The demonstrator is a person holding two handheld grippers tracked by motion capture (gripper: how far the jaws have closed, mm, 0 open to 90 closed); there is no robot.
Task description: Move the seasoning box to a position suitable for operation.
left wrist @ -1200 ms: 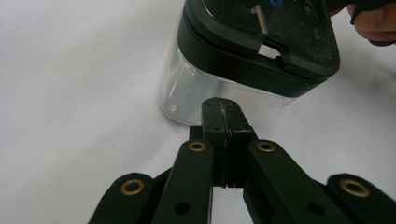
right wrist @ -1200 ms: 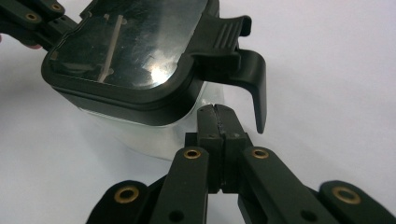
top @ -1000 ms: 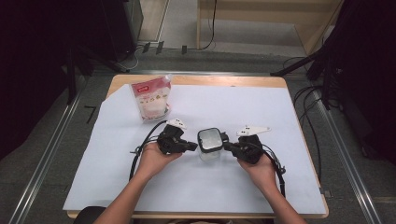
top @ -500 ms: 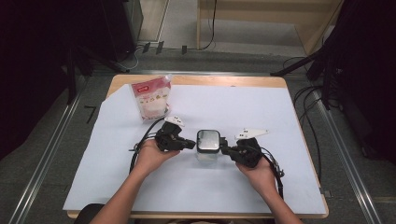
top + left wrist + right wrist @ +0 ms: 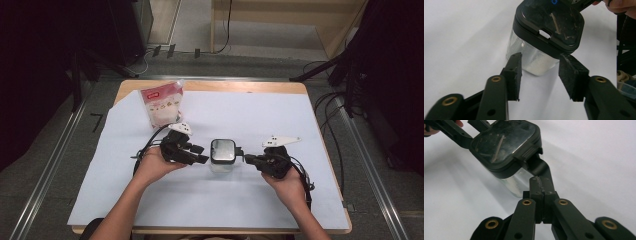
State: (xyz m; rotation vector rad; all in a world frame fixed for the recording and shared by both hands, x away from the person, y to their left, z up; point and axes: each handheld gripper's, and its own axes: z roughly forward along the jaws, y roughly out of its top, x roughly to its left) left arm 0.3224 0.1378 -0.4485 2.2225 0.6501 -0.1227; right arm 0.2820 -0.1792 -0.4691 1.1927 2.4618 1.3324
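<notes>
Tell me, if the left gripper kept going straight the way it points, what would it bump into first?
Most likely the clear container with the black lid: it sits just beyond the left gripper, whose jaws have just been opening, nothing between them.

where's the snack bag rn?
High view: the snack bag stands at the table's far-left corner, beyond the left gripper, apart from the lidded jar.

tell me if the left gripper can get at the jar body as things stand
Probably yes. The left gripper, whose jaws have just been opening, has nothing between them, and the jar stands right ahead on bare paper. The right gripper only pinches the lid's tab.
</notes>
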